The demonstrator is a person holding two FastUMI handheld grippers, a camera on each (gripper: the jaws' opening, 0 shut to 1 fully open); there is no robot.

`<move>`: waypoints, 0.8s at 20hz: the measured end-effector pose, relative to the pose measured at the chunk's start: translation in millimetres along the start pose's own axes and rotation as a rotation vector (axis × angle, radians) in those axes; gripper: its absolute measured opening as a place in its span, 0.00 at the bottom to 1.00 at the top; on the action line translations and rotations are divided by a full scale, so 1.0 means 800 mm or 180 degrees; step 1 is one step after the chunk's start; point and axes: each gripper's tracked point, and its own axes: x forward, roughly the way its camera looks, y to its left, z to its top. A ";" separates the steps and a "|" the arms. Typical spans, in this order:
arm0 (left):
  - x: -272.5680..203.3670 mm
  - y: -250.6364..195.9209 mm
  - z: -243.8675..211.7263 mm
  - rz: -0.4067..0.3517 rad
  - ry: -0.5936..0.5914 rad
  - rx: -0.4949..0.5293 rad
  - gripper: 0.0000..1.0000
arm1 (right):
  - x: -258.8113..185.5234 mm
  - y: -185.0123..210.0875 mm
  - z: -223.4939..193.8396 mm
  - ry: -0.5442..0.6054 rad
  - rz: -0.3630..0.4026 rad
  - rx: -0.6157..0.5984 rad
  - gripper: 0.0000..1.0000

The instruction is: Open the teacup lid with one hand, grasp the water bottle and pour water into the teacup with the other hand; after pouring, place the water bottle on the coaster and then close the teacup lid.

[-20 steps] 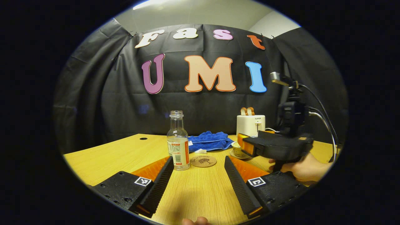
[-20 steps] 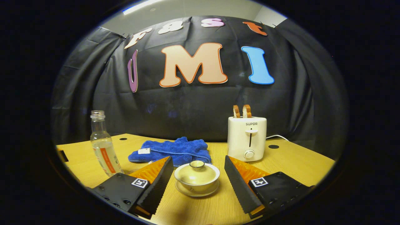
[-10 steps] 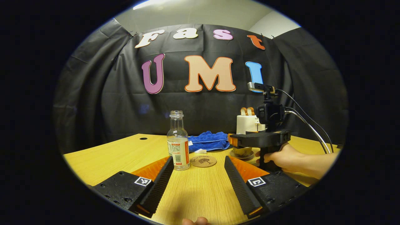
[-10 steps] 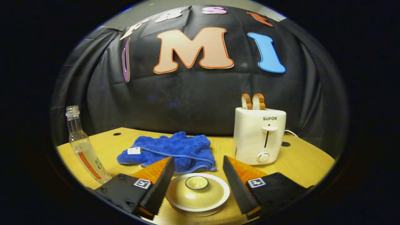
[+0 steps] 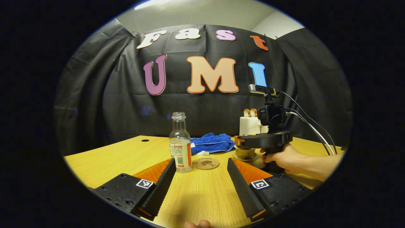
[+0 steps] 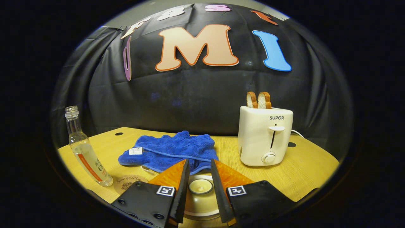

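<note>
In the right gripper view my right gripper (image 6: 199, 164) has closed from above on the round knob of the cream teacup lid (image 6: 200, 186), with a finger touching each side of it. The lid sits on the teacup. In the left gripper view the same gripper (image 5: 242, 143) hovers over the teacup (image 5: 244, 153) on its saucer, held by a hand (image 5: 284, 158). My left gripper (image 5: 201, 177) is open low over the table. An uncapped clear water bottle (image 5: 180, 148) with an orange label stands just past its left fingertip. A round wooden coaster (image 5: 205, 163) lies beside the bottle.
A blue cloth (image 6: 171, 150) lies behind the teacup. A white toaster (image 6: 265, 136) with two bread slices stands at the back right, its cord trailing behind. The bottle (image 6: 85, 148) and coaster (image 6: 128, 183) are left of the cup on the wooden table (image 6: 310, 171).
My right gripper came forward and down over the teacup, then closed its fingers on the lid knob. The left gripper and the bottle stayed still.
</note>
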 end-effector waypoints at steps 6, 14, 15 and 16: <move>0.000 0.001 0.000 0.0014 0.0001 -0.0002 0.96 | 0.002 0.001 -0.001 -0.0020 0.0014 -0.0034 0.30; 0.000 0.009 -0.002 0.0116 0.0010 -0.0003 0.96 | -0.023 -0.001 0.029 -0.0568 0.0040 0.0016 0.23; 0.000 0.010 -0.002 0.0137 0.0013 0.0002 0.96 | -0.023 0.002 0.027 -0.0558 0.0071 0.0006 0.24; -0.001 0.013 -0.002 0.0169 0.0013 -0.0003 0.95 | -0.026 0.003 0.028 -0.0555 0.0082 0.0008 0.24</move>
